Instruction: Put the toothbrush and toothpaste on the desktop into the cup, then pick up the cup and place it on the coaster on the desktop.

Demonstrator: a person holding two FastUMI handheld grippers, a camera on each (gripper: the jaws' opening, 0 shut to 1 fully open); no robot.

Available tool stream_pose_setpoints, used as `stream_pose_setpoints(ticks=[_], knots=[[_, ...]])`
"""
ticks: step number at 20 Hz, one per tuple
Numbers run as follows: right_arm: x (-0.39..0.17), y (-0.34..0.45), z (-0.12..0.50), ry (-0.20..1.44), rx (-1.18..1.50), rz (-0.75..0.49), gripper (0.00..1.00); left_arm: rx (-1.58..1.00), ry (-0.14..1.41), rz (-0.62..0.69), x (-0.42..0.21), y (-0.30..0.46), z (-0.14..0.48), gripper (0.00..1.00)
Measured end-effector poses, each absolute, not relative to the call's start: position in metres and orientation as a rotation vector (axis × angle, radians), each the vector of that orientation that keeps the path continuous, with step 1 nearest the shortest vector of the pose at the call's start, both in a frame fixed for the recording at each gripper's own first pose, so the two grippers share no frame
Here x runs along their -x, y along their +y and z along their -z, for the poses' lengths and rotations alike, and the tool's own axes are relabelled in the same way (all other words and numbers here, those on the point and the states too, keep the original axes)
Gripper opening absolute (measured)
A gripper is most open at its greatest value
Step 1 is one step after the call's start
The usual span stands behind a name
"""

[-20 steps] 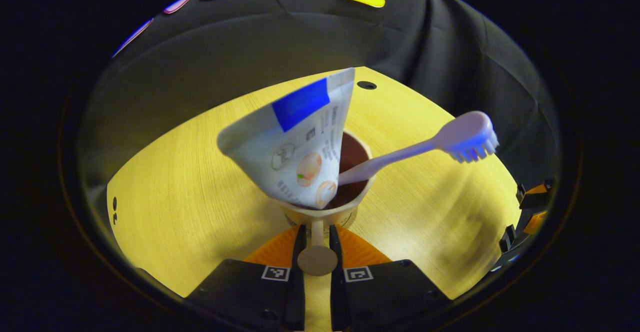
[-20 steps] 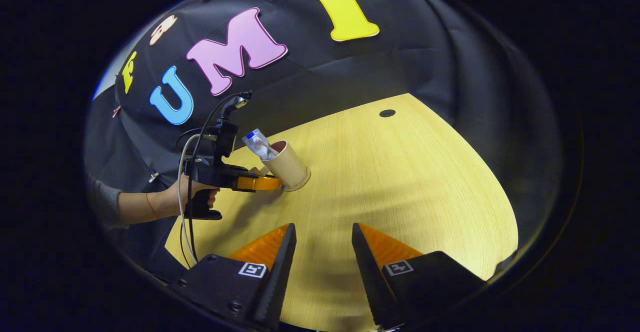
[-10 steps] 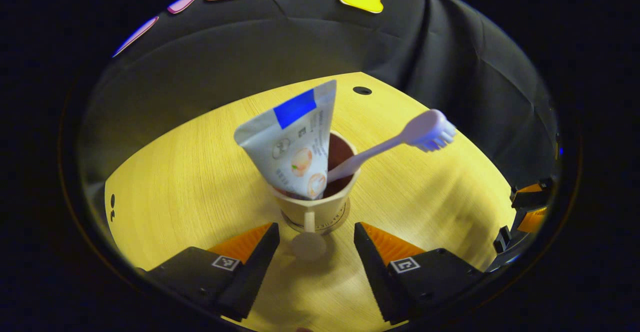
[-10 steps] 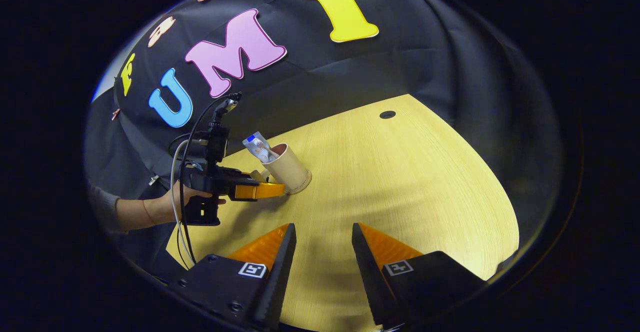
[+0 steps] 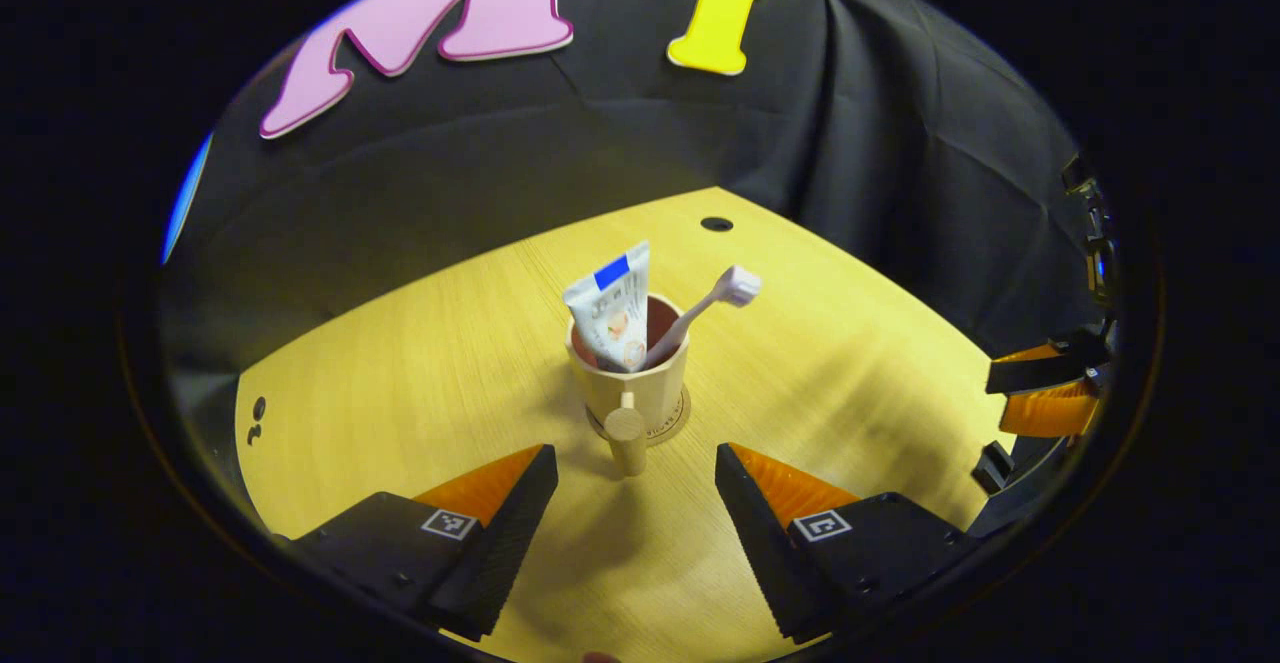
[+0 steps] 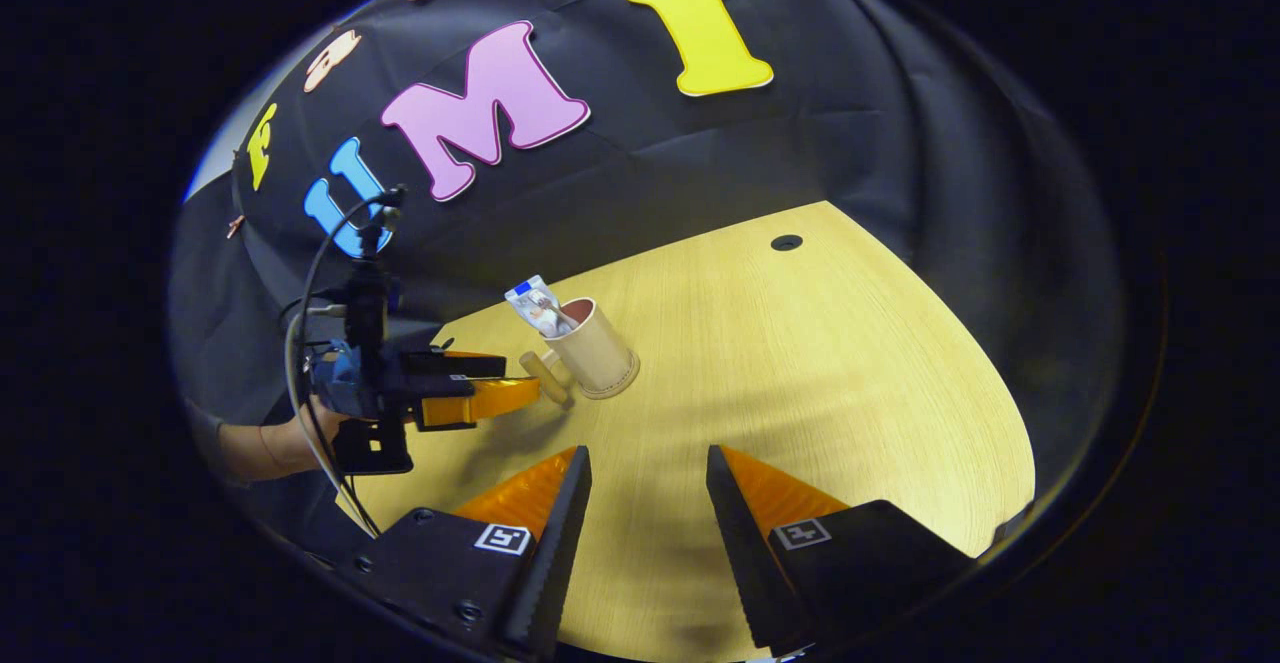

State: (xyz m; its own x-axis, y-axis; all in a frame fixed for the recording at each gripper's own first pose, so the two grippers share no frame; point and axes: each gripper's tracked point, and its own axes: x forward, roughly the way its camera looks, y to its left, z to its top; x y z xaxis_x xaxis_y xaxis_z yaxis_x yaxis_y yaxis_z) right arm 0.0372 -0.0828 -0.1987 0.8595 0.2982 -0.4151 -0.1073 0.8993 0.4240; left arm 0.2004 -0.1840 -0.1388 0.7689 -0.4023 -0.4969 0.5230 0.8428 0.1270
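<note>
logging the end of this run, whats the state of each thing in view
cup: upright on the coaster, handle toward the left gripper
coaster: flat on the desk, under the cup
toothpaste: in the cup, leaning
toothbrush: in the cup, head up
left gripper: open, clear of the handle
right gripper: open, holding nothing

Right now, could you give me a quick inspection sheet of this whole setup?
Surface: wooden desk, with a dark hole near the far edge.
Job's things: cup upright on the coaster; toothpaste and toothbrush stand in it, brush head up.
Clutter: nothing seen.
Grippers: left gripper open, short of the cup's handle; right gripper open over bare desk.
Cables: cables loop by the left gripper.
Surroundings: black cloth wall.
</note>
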Motion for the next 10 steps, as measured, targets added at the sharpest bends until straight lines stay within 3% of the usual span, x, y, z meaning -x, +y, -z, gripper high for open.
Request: stream_pose_setpoints(ticks=[5, 6, 7, 10], knots=[[-0.036, -0.070, 0.173, 0.466, -0.386, -0.223, 0.79, -0.267, 0.347, 0.455, -0.161, -0.159, 0.094, 0.98], [-0.035, -0.067, 0.165, 0.459, -0.381, -0.227, 0.70, -0.262, 0.330, 0.452, -0.150, -0.156, 0.088, 0.98], [-0.034, -0.064, 0.160, 0.451, -0.373, -0.231, 0.82, -0.257, 0.314, 0.452, -0.140, -0.153, 0.083, 0.98], [-0.029, -0.053, 0.144, 0.434, -0.344, -0.243, 0.83, -0.212, 0.273, 0.447, -0.113, -0.148, 0.069, 0.98]])
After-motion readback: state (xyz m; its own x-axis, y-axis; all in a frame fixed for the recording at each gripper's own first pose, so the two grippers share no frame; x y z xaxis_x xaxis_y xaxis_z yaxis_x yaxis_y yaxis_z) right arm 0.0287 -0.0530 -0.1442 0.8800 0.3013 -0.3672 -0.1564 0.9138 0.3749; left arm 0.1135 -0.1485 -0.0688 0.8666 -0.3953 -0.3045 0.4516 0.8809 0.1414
